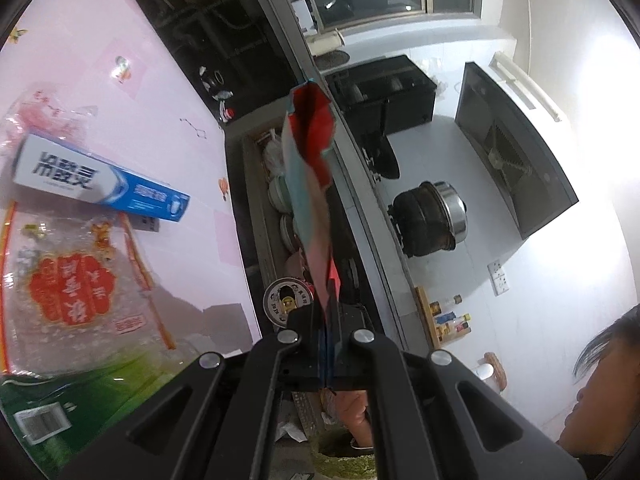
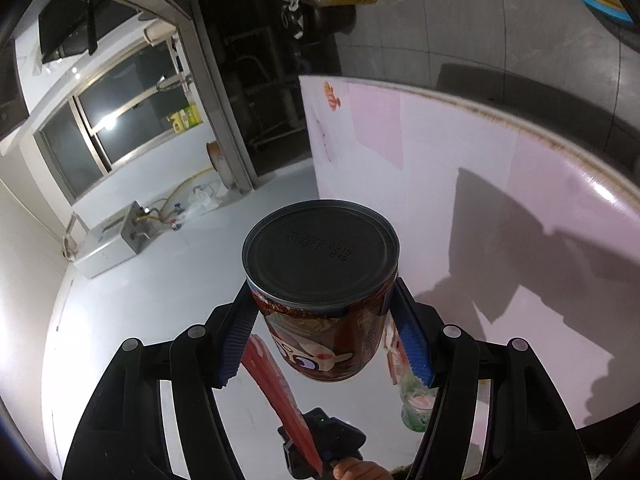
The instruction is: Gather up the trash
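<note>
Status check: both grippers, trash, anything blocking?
Left gripper shut on flat red wrapper. Right gripper clamping dark printed tin can. Blue toothpaste box on table. Nothing blocking.

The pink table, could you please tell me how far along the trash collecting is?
Nothing visibly binned yet. In hand: the left tool is shut on a red wrapper, and the right tool grips a can. Left on the pink table: a toothpaste box, a clear printed bag and a green packet.

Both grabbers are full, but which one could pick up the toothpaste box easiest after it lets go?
Probably left. The left gripper, shut on a wrapper, has the toothpaste box in its view. The right gripper holds a can and doesn't show the box.
</note>
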A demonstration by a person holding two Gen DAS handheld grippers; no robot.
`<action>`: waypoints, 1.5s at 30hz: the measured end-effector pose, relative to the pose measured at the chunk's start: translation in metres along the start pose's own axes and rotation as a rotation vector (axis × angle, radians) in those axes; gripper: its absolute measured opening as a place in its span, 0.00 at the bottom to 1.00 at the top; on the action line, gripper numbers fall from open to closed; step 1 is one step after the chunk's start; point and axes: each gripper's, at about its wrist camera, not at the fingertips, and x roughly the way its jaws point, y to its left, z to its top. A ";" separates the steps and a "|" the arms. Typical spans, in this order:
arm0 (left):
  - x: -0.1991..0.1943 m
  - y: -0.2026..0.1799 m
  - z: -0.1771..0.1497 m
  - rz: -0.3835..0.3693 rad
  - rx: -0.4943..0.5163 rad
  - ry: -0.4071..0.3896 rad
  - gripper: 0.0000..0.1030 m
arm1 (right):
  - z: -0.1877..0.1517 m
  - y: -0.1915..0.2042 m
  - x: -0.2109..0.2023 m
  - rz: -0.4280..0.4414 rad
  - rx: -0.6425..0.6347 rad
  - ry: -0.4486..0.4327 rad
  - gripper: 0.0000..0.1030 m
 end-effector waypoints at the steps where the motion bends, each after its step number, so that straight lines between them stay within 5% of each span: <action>1: 0.006 -0.002 0.001 0.001 0.004 0.012 0.00 | 0.000 -0.001 -0.003 0.005 0.002 -0.005 0.60; 19: 0.109 -0.036 0.017 0.038 0.124 0.171 0.00 | 0.003 -0.049 -0.110 0.080 0.073 -0.206 0.60; 30: 0.226 -0.067 0.009 0.328 0.416 0.322 0.00 | 0.008 -0.092 -0.222 0.072 0.144 -0.469 0.60; 36: 0.321 -0.056 -0.015 0.424 0.479 0.482 0.00 | 0.009 -0.115 -0.255 0.077 0.197 -0.566 0.60; 45: 0.458 -0.034 -0.075 0.463 0.490 0.762 0.00 | 0.026 -0.145 -0.273 0.080 0.296 -0.656 0.60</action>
